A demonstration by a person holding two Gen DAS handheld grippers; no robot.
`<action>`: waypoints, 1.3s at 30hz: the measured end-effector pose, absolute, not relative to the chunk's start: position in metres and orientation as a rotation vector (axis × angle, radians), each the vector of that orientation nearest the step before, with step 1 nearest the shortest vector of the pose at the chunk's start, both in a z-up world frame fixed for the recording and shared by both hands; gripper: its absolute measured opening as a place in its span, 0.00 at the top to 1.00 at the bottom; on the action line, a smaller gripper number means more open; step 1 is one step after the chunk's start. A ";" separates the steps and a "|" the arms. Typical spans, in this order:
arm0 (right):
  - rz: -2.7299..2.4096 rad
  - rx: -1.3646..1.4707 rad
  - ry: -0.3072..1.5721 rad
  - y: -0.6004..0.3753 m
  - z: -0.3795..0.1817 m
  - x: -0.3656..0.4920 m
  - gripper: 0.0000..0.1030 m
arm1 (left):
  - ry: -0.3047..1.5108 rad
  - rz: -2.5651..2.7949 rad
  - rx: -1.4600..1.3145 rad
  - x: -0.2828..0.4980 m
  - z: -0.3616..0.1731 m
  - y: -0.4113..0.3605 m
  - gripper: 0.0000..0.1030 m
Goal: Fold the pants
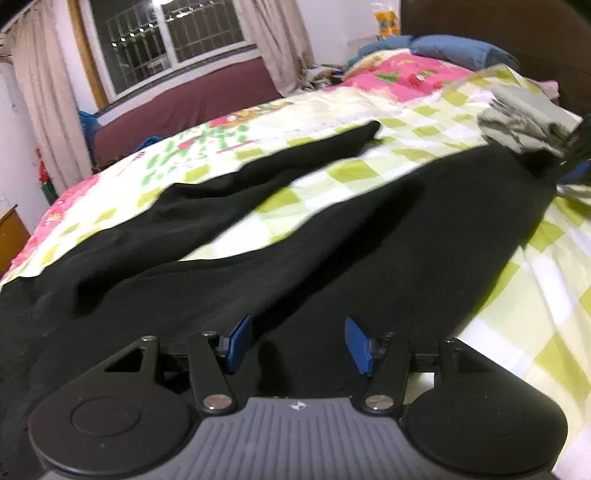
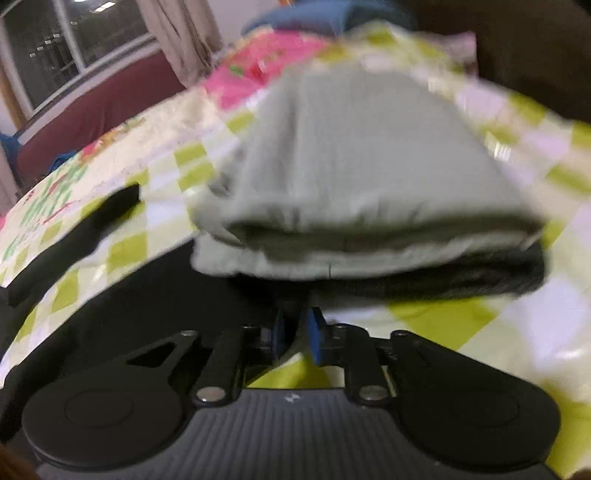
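Black pants (image 1: 258,266) lie spread on the bed, both legs stretching away from me toward the far side. My left gripper (image 1: 299,341) is open just above the near end of the pants, its blue pads (image 1: 240,343) apart with black cloth beneath them. My right gripper (image 2: 297,332) is shut on the black fabric (image 2: 166,306) at the end of the right leg. The right gripper itself shows at the right edge of the left wrist view (image 1: 576,162). The right wrist view is blurred.
The bed carries a green-checked and pink floral cover (image 1: 369,110). A folded grey-green garment (image 2: 354,177) lies just beyond my right gripper, on top of a dark folded one (image 2: 480,273). Blue bedding (image 1: 454,50) and a dark headboard (image 1: 517,29) are at the far end. A window (image 1: 166,40) with curtains is at the left.
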State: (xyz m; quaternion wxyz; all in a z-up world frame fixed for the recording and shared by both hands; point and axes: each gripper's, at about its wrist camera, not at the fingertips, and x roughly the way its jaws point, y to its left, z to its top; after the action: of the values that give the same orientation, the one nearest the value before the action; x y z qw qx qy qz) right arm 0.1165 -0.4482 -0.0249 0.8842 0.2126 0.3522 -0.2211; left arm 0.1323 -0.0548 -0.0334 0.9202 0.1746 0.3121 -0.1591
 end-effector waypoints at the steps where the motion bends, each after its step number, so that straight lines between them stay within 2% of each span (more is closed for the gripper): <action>1: -0.458 0.407 0.712 -0.440 -0.013 0.108 0.81 | 0.636 -0.308 0.358 0.131 -0.029 -0.043 0.32; 3: -0.400 0.348 0.670 -0.419 0.006 0.097 0.79 | 0.625 -0.270 0.352 0.129 -0.020 -0.016 0.32; 6: -0.178 0.237 0.676 -0.374 0.025 0.121 0.65 | 0.608 -0.192 0.369 0.138 -0.009 0.033 0.30; 9: 0.042 0.174 0.699 -0.316 0.030 0.181 0.65 | 0.574 -0.096 0.411 0.160 0.003 0.082 0.27; 13: 0.280 0.083 0.770 -0.225 0.029 0.286 0.66 | 0.535 -0.012 0.453 0.207 0.011 0.152 0.19; 15: 0.356 -0.021 0.790 -0.172 0.028 0.340 0.65 | 0.534 0.038 0.469 0.234 0.012 0.184 0.18; 17: 0.438 -0.123 0.791 -0.123 0.024 0.384 0.62 | 0.566 0.071 0.443 0.264 0.014 0.220 0.18; 18: 0.467 -0.181 0.789 -0.103 0.021 0.397 0.57 | 0.585 0.091 0.417 0.277 0.015 0.236 0.18; 21: 0.552 -0.338 0.795 -0.053 0.018 0.435 0.54 | 0.649 0.107 0.323 0.316 0.019 0.277 0.18; 23: 0.601 -0.396 0.810 -0.032 0.016 0.461 0.48 | 0.687 0.075 0.293 0.340 0.021 0.289 0.18; 28: 0.648 -0.504 0.864 -0.008 0.004 0.508 0.45 | 0.764 -0.016 0.251 0.387 0.014 0.304 0.13; 33: 0.637 -0.544 1.006 -0.020 -0.035 0.528 0.46 | 0.846 -0.070 0.255 0.399 -0.009 0.300 0.12; 36: 0.615 -0.460 0.988 -0.038 -0.041 0.526 0.46 | 0.855 -0.075 0.313 0.409 -0.018 0.292 0.05; 38: 0.586 -0.419 0.999 -0.042 -0.041 0.529 0.60 | 0.878 -0.062 0.328 0.416 -0.024 0.290 0.07; 39: 0.565 -0.414 0.998 -0.042 -0.041 0.529 0.80 | 0.882 -0.061 0.323 0.418 -0.024 0.289 0.16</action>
State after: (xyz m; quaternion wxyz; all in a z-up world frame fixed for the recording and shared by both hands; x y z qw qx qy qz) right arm 0.5291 -0.0420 -0.0412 0.8197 -0.1946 0.4687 0.2655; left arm 0.4182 0.2891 -0.0245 0.8912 0.1556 0.4251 -0.0294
